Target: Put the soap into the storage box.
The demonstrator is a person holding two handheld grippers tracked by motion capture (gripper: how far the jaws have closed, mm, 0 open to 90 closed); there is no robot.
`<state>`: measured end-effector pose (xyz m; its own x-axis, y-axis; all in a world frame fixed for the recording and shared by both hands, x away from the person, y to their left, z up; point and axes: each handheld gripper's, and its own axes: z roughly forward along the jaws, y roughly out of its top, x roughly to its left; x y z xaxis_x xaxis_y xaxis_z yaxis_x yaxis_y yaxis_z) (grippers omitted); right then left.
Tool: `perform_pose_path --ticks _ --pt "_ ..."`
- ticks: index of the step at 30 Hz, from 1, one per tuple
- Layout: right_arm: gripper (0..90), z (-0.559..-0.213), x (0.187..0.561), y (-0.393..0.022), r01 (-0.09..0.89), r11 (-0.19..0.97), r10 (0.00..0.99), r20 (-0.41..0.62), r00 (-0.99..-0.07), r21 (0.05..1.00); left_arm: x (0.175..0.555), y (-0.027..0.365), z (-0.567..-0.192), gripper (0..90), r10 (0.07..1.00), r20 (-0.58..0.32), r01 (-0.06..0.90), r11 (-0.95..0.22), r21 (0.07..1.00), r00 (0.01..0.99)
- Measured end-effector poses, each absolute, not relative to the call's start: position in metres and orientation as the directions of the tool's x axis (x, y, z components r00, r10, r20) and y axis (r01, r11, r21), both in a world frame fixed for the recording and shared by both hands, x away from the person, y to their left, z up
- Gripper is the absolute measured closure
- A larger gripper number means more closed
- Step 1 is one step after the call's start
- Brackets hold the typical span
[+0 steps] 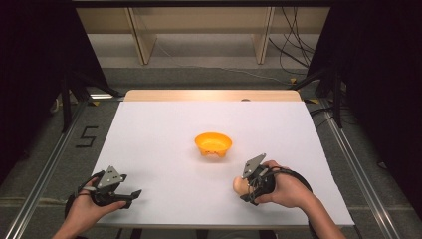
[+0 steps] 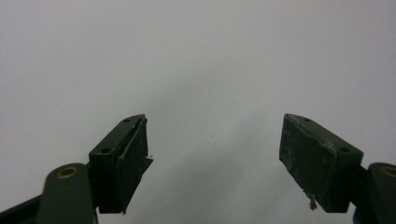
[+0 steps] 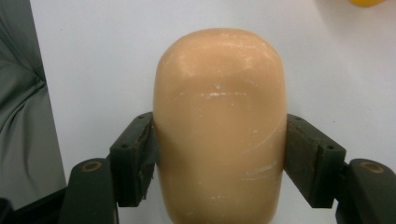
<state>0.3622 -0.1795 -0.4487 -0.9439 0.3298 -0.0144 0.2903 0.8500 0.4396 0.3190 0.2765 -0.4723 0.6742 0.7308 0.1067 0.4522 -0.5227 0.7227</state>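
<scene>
At lower right of the high view, the right gripper (image 1: 245, 188) clamps a tan loaf (image 3: 219, 126) — below the orange bowl (image 1: 213, 144); lower left, the left gripper (image 2: 212, 163) gapes over bare white table (image 1: 149, 149).

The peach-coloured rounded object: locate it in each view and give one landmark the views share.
High view: the peach-coloured rounded object sits low, right of centre, at the right gripper.
Left gripper view: not in this picture; open jaws over the white tabletop.
Right gripper view: centre, clamped between both jaws.
Shared landmark: the orange bowl, at the right gripper view's top right edge.
</scene>
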Motion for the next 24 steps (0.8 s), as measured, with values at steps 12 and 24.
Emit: perform_pose_path --ticks 12,24 --pt "33.3 -0.443 0.367 -0.187 0.317 0.795 0.381 -0.019 -0.924 0.516 0.319 0.276 -0.472 23.6 0.743 0.099 0.464 -0.51 0.724 0.662" --pt "33.3 -0.438 0.371 -0.196 0.371 0.725 0.467 -0.018 -0.884 0.58 0.318 0.276 -0.473 23.6 0.744 0.086 0.465 -0.499 0.732 0.662"
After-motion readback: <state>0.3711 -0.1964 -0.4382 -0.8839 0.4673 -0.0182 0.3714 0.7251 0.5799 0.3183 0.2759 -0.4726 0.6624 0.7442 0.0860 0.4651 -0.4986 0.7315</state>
